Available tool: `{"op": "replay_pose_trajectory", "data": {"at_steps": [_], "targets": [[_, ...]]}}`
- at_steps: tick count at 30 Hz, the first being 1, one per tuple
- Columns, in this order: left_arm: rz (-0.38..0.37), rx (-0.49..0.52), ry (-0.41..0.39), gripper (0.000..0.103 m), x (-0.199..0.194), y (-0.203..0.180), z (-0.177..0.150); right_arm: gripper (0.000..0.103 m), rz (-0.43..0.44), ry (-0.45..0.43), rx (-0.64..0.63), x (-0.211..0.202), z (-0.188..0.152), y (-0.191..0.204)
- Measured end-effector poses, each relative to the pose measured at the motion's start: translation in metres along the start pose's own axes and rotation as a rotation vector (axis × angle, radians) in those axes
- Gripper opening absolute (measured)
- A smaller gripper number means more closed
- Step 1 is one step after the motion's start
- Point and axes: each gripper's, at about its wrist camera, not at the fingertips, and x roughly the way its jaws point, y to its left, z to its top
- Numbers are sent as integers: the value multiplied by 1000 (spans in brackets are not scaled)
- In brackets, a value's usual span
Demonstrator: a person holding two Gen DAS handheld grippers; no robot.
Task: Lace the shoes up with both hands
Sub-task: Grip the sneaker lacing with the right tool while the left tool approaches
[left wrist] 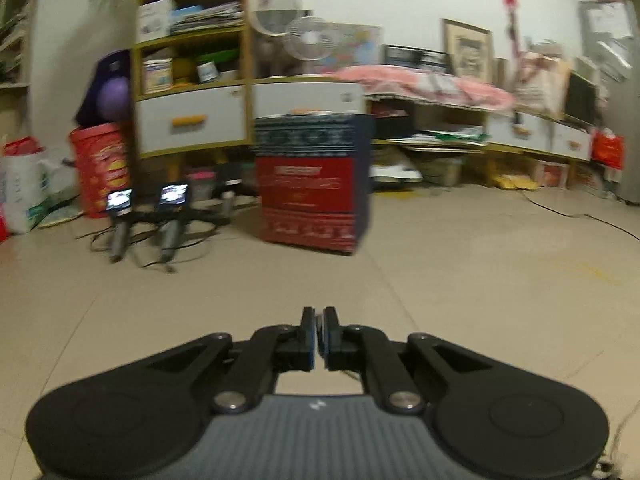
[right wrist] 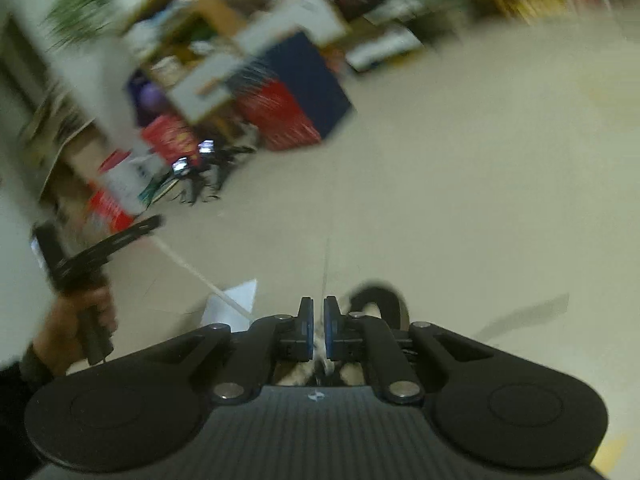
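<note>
My left gripper (left wrist: pixel 319 322) is shut, with something thin and pale pinched between its blue pads; it is raised over the tiled floor. In the right wrist view the left gripper (right wrist: pixel 150 224) shows at the left, held in a hand, and a taut white lace (right wrist: pixel 200 276) runs from its tip down toward the shoe. My right gripper (right wrist: pixel 319 312) has its jaws nearly closed, a narrow gap showing. The shoe (right wrist: pixel 380 300) lies just below and behind it, mostly hidden; only a dark rounded edge and a pale patterned part show. The right wrist view is blurred.
A red and navy box (left wrist: pixel 316 184) stands on the floor ahead. Behind it are yellow shelves with white drawers (left wrist: pixel 192 116). Two small lit devices on stands (left wrist: pixel 144 216) with cables sit at the left. A white paper (right wrist: pixel 236 300) lies on the floor near the shoe.
</note>
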Motion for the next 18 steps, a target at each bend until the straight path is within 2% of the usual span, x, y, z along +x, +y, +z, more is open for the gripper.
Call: {"op": "replay_pose_trajectory", "data": {"at_steps": [4,6,7,8,9,10,11,13,15,16,18], "targets": [[111,-82,18,10,3,24,-1,9,-4,56,131,18,-23,-15],[146,-142,43,10,3,34,-4,9,-18,78,133,25,-34,-12],[131,-157,61,10,2,35,-9,10,-28,86,103,27,-39,-7],[60,-133,91,10,0,25,-15,10,-31,94,59,29,-43,-1],[-11,-108,121,10,-1,14,-22,16,-24,102,3,29,-47,8],[-79,-64,145,11,-2,0,-28,35,-14,109,-57,29,-50,17],[-166,-7,170,14,-7,-19,-37,41,-6,117,-104,30,-53,26],[-349,87,221,17,-22,-59,-57,44,6,135,-182,32,-59,42],[-517,199,264,17,-40,-100,-79,43,-20,160,-230,39,-65,51],[-562,269,271,19,-48,-115,-89,43,-38,172,-250,43,-69,54],[-589,417,268,19,-60,-140,-107,43,-98,190,-299,50,-75,58]]}}
